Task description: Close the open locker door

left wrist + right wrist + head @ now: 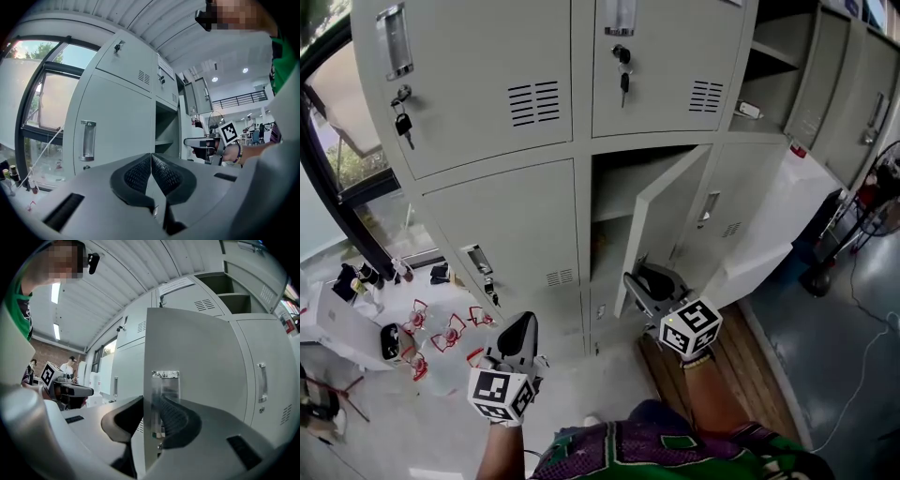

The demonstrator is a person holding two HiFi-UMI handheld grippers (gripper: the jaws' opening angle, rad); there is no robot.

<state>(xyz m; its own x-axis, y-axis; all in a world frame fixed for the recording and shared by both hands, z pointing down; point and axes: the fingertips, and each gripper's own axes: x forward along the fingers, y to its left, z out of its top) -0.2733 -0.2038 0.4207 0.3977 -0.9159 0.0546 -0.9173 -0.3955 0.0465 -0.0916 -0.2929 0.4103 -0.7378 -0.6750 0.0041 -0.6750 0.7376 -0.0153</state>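
1. The right claw (149, 408) is clamped on the free edge of the open locker door (197, 352), which stands ajar at the lower middle compartment of the locker bank (487, 94).
2. The left claw (151, 164) is closed and empty.

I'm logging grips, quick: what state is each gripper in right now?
Left gripper: closed, holding nothing.
Right gripper: closed on the edge of the open locker door.
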